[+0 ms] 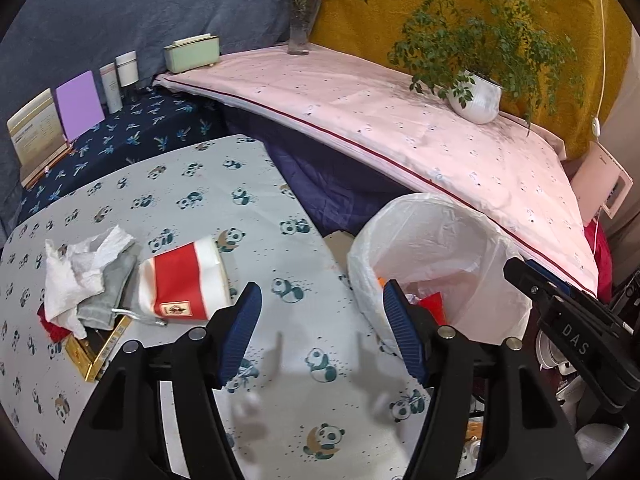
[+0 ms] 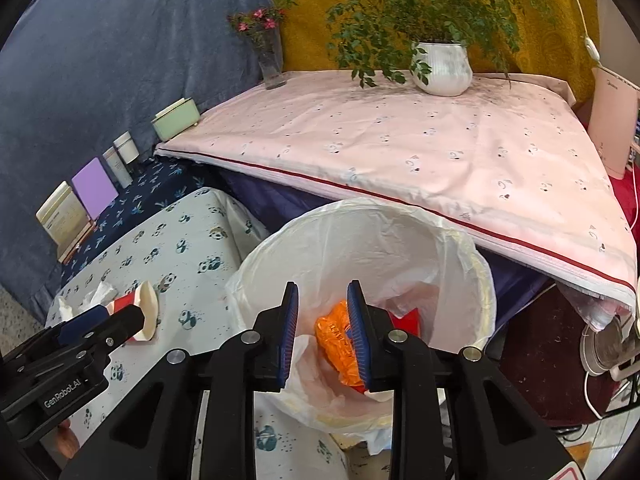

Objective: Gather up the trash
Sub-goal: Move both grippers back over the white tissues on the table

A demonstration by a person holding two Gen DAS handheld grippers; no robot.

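A red and white paper cup (image 1: 184, 280) lies on its side on the panda-print table (image 1: 192, 184), next to crumpled white tissue (image 1: 80, 268), a grey cloth (image 1: 108, 292) and a gold box (image 1: 96, 350). My left gripper (image 1: 320, 320) is open and empty above the table, right of the cup. A bin lined with a white bag (image 2: 360, 240) stands at the table's right edge and holds an orange wrapper (image 2: 334, 340) and red scraps. My right gripper (image 2: 322, 332) is open and empty over the bin's mouth. The cup also shows in the right wrist view (image 2: 140, 312).
A pink-covered table (image 2: 400, 148) behind the bin carries a potted plant (image 2: 442, 68) and a flower vase (image 2: 270, 60). A green box (image 1: 192, 54), bottles (image 1: 120, 80), a purple card (image 1: 80, 104) and a booklet (image 1: 34, 132) stand along the blue-draped wall.
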